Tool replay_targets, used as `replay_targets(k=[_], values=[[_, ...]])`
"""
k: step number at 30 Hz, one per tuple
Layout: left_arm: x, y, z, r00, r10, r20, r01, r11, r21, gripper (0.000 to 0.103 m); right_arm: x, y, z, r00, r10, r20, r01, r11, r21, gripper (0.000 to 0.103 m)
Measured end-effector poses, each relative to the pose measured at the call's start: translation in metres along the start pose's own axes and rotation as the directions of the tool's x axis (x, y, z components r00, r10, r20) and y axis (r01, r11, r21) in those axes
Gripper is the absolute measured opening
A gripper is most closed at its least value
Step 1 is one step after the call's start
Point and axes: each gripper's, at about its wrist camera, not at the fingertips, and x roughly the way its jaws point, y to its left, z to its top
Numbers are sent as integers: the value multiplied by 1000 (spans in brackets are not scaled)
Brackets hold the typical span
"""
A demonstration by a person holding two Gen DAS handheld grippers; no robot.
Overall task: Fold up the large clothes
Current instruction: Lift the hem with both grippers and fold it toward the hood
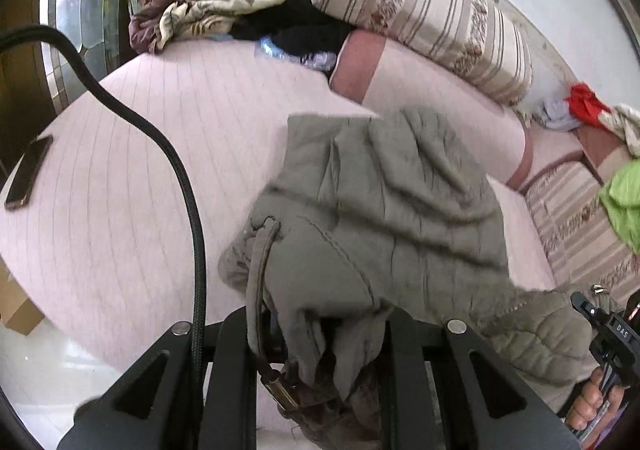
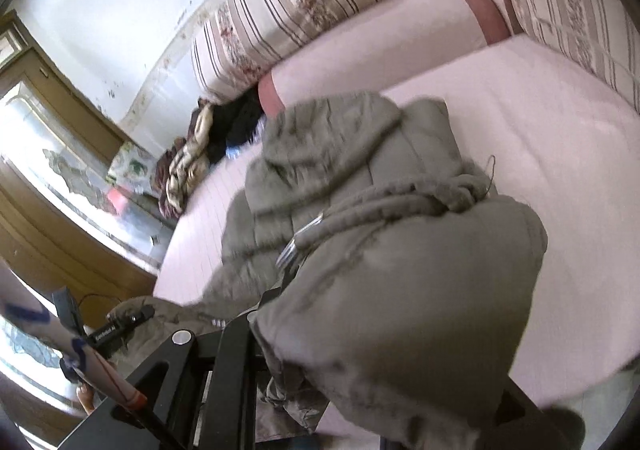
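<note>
A grey-green quilted padded coat (image 1: 384, 202) hangs bunched over the pale pink bed (image 1: 132, 178). My left gripper (image 1: 320, 362) is shut on the coat's edge beside a strap with a brass tip (image 1: 280, 390). In the right wrist view the same coat (image 2: 400, 290) drapes over my right gripper (image 2: 304, 362), which is shut on its fabric; the right finger is hidden under the cloth. A knotted belt with a metal buckle (image 2: 304, 238) lies across the coat. The right gripper also shows at the left view's right edge (image 1: 608, 334).
A dark phone (image 1: 28, 174) lies near the bed's left edge. A heap of brown, cream and black clothes (image 1: 224, 14) lies at the far side next to a striped rolled quilt (image 1: 432, 14). Red and green cloths (image 1: 588, 110) lie at right. A black cable (image 1: 192, 210) crosses the left view.
</note>
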Motion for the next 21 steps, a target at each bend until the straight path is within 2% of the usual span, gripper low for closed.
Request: replay_targets(k=[5,8,16,21], values=[[10,-17,56,998,-2,58,2,1000,-5,18,10,13,51,997,-1,73,0,1000,13,21],[24,-34,84,996,30,81,-32,999,21,18,25,21,81,995,-26,101,25,1000,10,21],[106,-59,158,987,151,52,-153,988,32,19,95,23,158,990,-105,94,102,994,38,21],[165,-78,192,971,237,38,-239,968,74,19,144,5,198,988,-142,65,137,987,80,22]])
